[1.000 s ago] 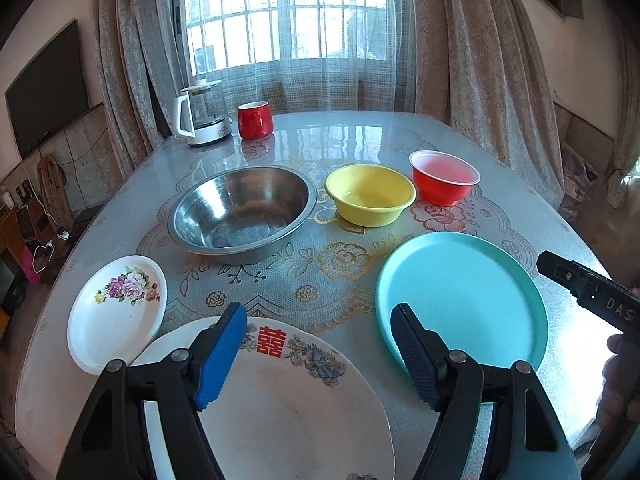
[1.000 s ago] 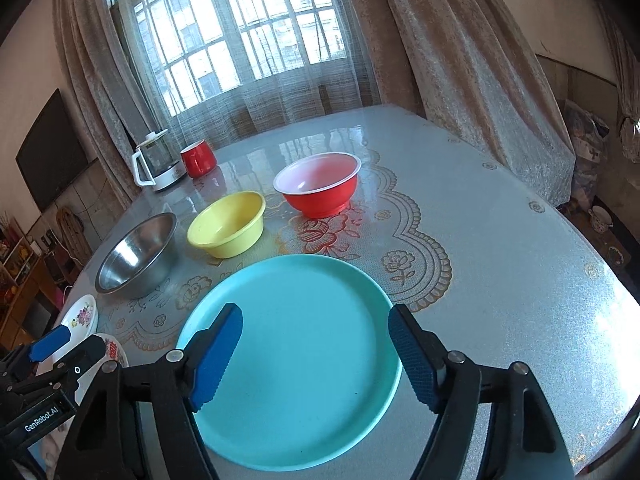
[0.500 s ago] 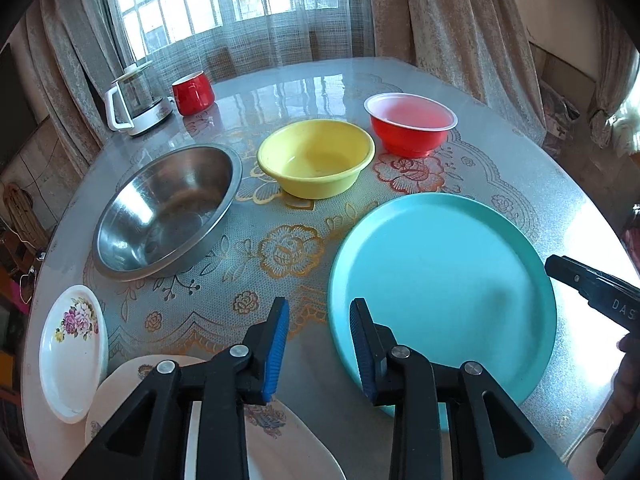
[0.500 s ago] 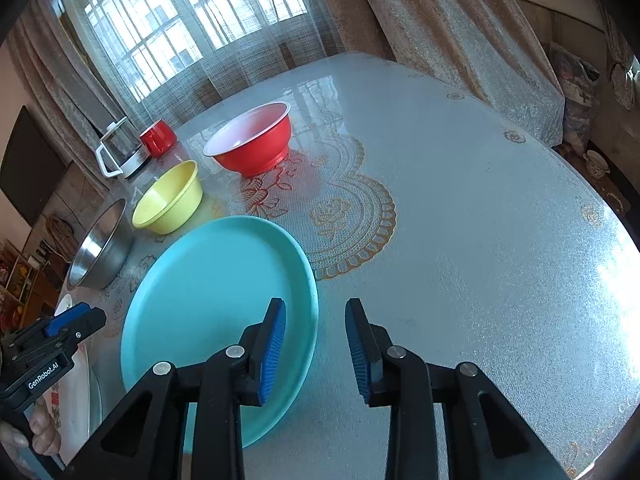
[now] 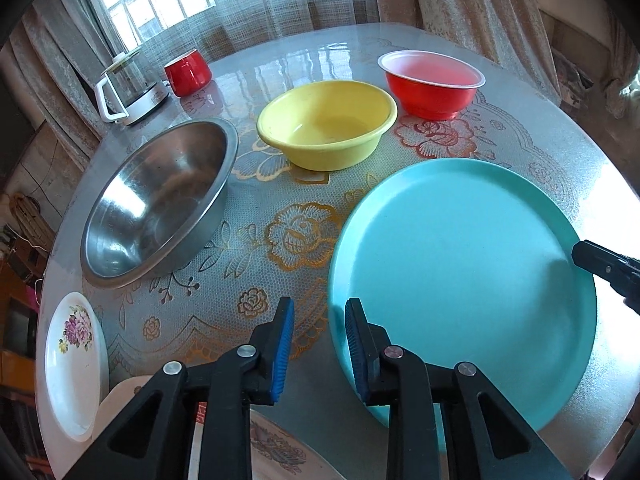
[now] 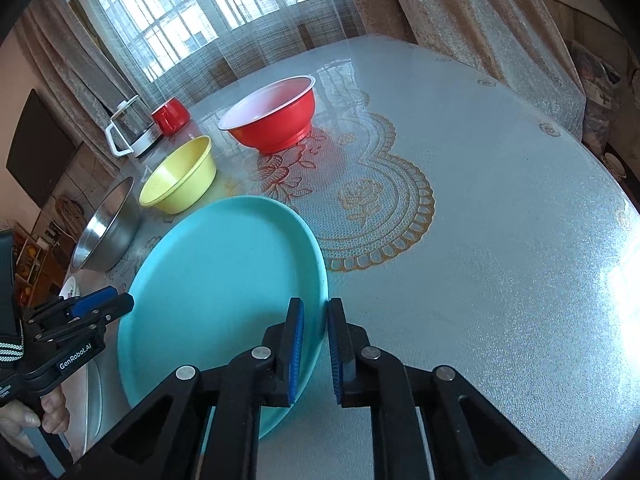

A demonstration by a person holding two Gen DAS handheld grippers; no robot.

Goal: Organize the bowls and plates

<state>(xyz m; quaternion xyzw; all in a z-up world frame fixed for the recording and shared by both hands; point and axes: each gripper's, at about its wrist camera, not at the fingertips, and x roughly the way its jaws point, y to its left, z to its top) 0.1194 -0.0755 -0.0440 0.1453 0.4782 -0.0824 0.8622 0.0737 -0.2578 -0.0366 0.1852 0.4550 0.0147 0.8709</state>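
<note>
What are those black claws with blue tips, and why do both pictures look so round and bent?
Each claw is a gripper that a person holds, one in each hand. A little wide-eyed camera sits on each gripper and looks along its fingers, which bends the picture. One picture comes from the left gripper, the other from the right gripper. On the table stand a steel bowl, a yellow bowl, a red bowl and a teal plate. The right gripper looks shut on the plate's rim. The left one is closing around the opposite rim.
</note>
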